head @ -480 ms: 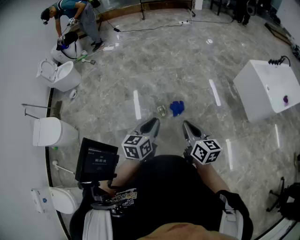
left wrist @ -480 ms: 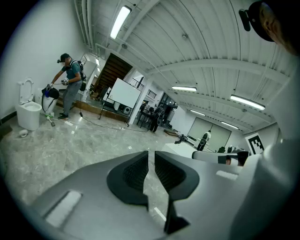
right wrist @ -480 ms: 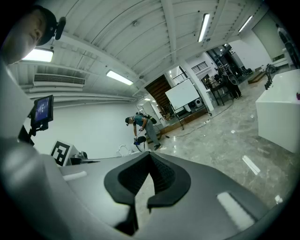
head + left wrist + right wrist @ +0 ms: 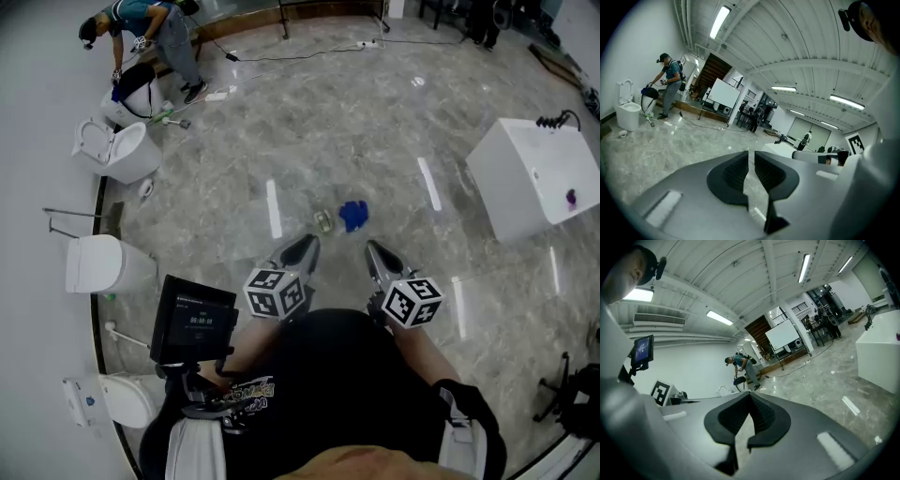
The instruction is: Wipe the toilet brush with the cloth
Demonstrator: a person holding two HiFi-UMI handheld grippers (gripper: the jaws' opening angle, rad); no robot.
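Note:
A blue cloth [image 4: 353, 216] lies crumpled on the grey marble floor, ahead of both grippers, with a small greenish object [image 4: 323, 222] just left of it. A white stick that may be the toilet brush [image 4: 127, 336] lies by the wall at the left; I cannot tell for sure. My left gripper [image 4: 305, 246] [image 4: 751, 154] is held near my waist, its jaws a narrow slit apart and empty. Beside it my right gripper [image 4: 373, 249] [image 4: 750, 395] has its tips together on nothing. Both hang above the floor, short of the cloth.
Three white toilets [image 4: 122, 150] [image 4: 98, 264] [image 4: 127, 398] line the left wall. A white cabinet [image 4: 530, 178] stands at the right. A small screen [image 4: 192, 322] is mounted at my left side. Another person [image 4: 155, 23] bends over at the far left.

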